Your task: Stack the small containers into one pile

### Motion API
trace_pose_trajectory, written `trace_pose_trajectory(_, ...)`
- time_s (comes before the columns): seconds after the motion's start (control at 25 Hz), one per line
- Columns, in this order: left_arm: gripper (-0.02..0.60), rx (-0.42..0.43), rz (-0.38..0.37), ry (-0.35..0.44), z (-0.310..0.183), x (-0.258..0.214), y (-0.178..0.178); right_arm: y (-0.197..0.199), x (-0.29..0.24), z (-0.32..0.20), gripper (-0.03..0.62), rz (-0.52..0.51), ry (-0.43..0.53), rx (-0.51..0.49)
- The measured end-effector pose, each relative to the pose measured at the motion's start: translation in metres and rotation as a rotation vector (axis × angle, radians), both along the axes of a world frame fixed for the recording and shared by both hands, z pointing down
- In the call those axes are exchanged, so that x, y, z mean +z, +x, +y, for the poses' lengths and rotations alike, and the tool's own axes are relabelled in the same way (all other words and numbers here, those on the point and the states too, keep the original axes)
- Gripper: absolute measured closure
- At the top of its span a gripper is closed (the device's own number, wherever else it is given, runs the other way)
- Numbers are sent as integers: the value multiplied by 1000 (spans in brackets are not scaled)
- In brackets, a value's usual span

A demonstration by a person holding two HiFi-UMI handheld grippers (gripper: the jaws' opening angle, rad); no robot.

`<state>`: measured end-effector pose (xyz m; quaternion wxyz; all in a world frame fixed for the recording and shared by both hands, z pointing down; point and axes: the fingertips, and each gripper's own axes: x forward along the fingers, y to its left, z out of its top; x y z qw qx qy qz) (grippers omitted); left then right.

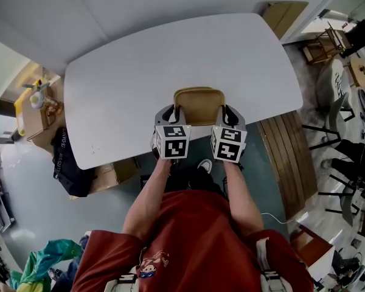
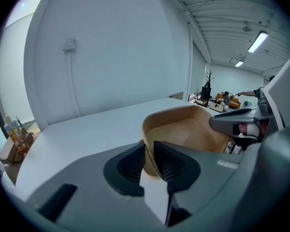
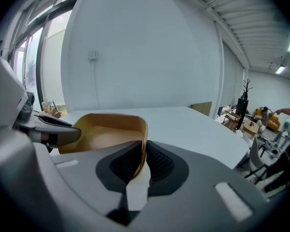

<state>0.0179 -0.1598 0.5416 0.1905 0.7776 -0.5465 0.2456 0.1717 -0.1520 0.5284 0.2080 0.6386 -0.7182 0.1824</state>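
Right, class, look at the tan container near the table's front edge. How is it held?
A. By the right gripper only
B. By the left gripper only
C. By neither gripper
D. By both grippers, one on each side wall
D: the left gripper pinches one wall of the tan container, and the right gripper pinches the opposite wall.

open-plan workspace: white table, strip lights

A white table with rounded corners is standing over a grey floor. One tan container, open side up, is sitting at the middle of the table's near edge. Whether its base is touching the top or hanging just above it cannot be told.
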Motion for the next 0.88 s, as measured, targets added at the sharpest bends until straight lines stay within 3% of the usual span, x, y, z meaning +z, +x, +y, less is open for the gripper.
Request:
trace_pose_trajectory(0.44,522,-99,-27,-21,-5,4,11,12,9,-16,562,-29,-32,-104)
trace_pose_trajectory(0.88,523,-82,-37,-43,-17,15,-1,-1,21,-25,562,-22,-68,-90)
